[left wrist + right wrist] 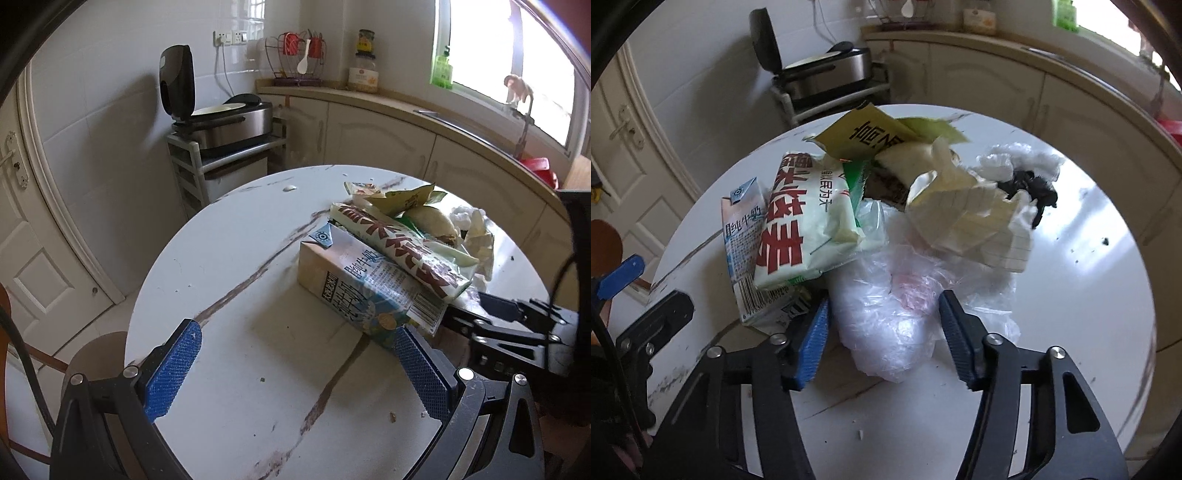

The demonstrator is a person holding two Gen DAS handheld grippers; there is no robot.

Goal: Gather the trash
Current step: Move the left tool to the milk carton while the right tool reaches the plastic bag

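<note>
A pile of trash lies on the round white marble table. It holds a milk carton on its side, a pale green wrapper with red characters, a yellow-green packet, crumpled lined paper and a clear plastic bag. My right gripper points down at the near side of the pile, and the clear bag fills the gap between its pads, touching both. My left gripper stands wide open over bare table, its right finger against the carton's near corner.
A rice cooker with its lid up sits on a white rack beyond the table. Cream cabinets and a counter with a sink curve behind. A white door and a brown stool are at the left. Crumbs dot the table.
</note>
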